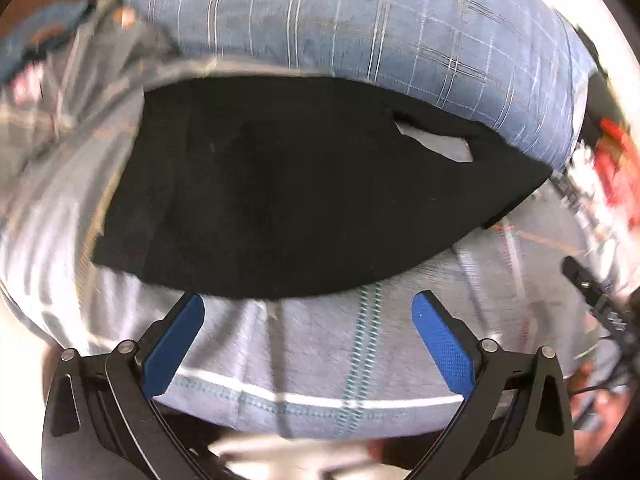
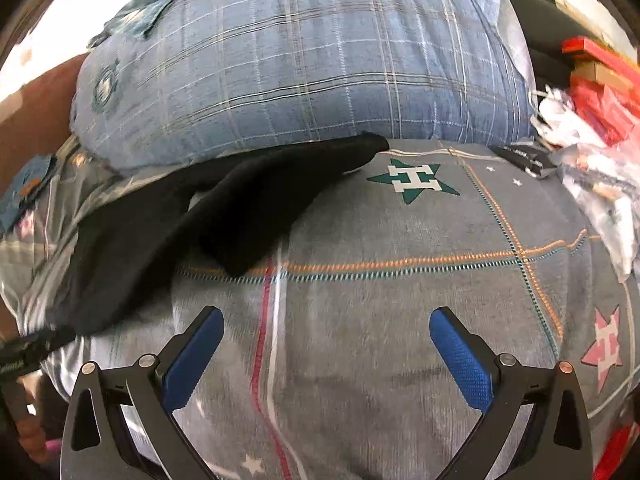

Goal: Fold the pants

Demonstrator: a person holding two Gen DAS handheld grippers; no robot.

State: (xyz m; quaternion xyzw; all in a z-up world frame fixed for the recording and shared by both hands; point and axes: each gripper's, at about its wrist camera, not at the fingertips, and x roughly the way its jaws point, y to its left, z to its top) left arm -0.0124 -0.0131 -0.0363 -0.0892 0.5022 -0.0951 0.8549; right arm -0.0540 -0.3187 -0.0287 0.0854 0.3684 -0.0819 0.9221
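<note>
The black pants lie spread on a bed, on a grey bedsheet crossed by orange, teal and red stitched lines. In the right wrist view the pants sit left of centre, one part lapped over another, and their far tip touches the foot of a blue plaid pillow. In the left wrist view the dark cloth fills the middle of the frame, with the same pillow bulging just behind it. A small pale patch shows near the pants' far right edge; it may be a gap in the cloth or a label, and the motion blur there leaves it unclear.

The left tool hovers just short of the pants' near edge, its blue-padded fingers spread wide apart with nothing between them but bedsheet. The right tool is likewise wide apart and empty, over bare bedsheet to the right of the pants.

A green star emblem is printed on the sheet just beside the pants' far tip, and a pink star lies near the right edge. Red boxes and crumpled clear plastic are piled at the far right of the bed.
</note>
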